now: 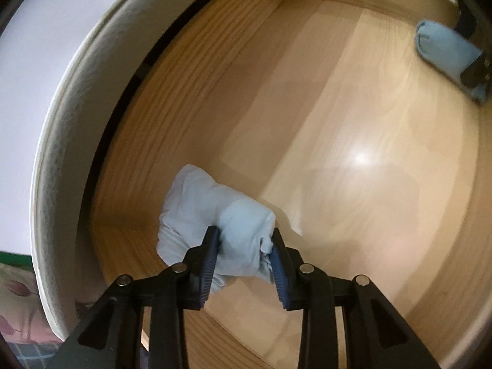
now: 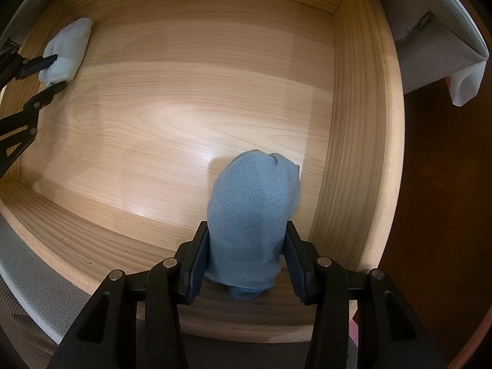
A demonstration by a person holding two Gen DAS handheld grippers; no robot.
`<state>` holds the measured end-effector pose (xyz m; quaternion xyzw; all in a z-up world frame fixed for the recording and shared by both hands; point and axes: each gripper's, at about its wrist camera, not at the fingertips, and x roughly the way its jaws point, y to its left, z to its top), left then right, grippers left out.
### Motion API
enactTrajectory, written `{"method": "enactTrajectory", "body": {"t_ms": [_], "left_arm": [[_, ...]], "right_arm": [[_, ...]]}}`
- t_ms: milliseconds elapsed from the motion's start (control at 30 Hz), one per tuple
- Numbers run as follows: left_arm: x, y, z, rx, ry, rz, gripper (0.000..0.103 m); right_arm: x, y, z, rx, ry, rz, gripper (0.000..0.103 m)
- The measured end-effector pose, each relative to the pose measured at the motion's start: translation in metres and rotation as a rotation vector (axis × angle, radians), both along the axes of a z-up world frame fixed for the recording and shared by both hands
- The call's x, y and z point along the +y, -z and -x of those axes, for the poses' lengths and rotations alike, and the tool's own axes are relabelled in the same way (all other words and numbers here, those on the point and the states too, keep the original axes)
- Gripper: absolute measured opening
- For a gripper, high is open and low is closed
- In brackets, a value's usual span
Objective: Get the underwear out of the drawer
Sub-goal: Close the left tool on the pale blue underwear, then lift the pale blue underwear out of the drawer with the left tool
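In the left wrist view my left gripper (image 1: 244, 230) is shut on a pale blue rolled underwear (image 1: 196, 209), held close to the left wall of the open wooden drawer (image 1: 353, 123). At the far right a darker blue rolled underwear (image 1: 436, 43) sits in my right gripper (image 1: 473, 70). The right wrist view shows my right gripper (image 2: 246, 224) pointing down, shut on the blue rolled underwear (image 2: 252, 209) near the drawer's (image 2: 184, 107) right wall. My left gripper (image 2: 60, 72) with the pale underwear (image 2: 69, 49) appears at the upper left.
Wooden drawer walls (image 2: 353, 153) rise on every side. A pale grey padded frame (image 1: 61, 153) borders the drawer on the left, and another padded edge (image 2: 436, 52) lies beyond the right wall. Dark floor (image 2: 436, 215) shows at the right. A patterned cloth (image 1: 18, 301) lies at lower left.
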<state>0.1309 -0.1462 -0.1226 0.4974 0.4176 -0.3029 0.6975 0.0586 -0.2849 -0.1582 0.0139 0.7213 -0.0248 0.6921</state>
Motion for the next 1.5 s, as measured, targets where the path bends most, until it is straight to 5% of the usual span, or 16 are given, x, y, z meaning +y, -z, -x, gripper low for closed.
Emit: {"method": "enactTrajectory", "body": {"t_ms": [633,1000,1167,1367,1500], "left_arm": [[0.026,-0.003,0.012,0.372,-0.258,0.078,0.032],[0.055,-0.016,0.011,0.449,-0.411,0.143,0.034],[0.079,-0.036,0.007,0.483,-0.512,0.234,0.052],[0.105,-0.064,-0.004,0.534,-0.724,0.408,0.056],[0.124,-0.081,-0.018,0.495,-0.892,0.471,0.057]], "right_arm": [[0.004,0.001,-0.009,0.019,0.009,0.015,0.045],[0.001,0.002,-0.010,0.022,0.009,0.017,0.045],[0.001,0.001,-0.010,0.021,0.009,0.017,0.045],[0.000,0.001,-0.010,0.022,0.011,0.017,0.045],[0.001,0.001,-0.010,0.021,0.012,0.016,0.045]]}}
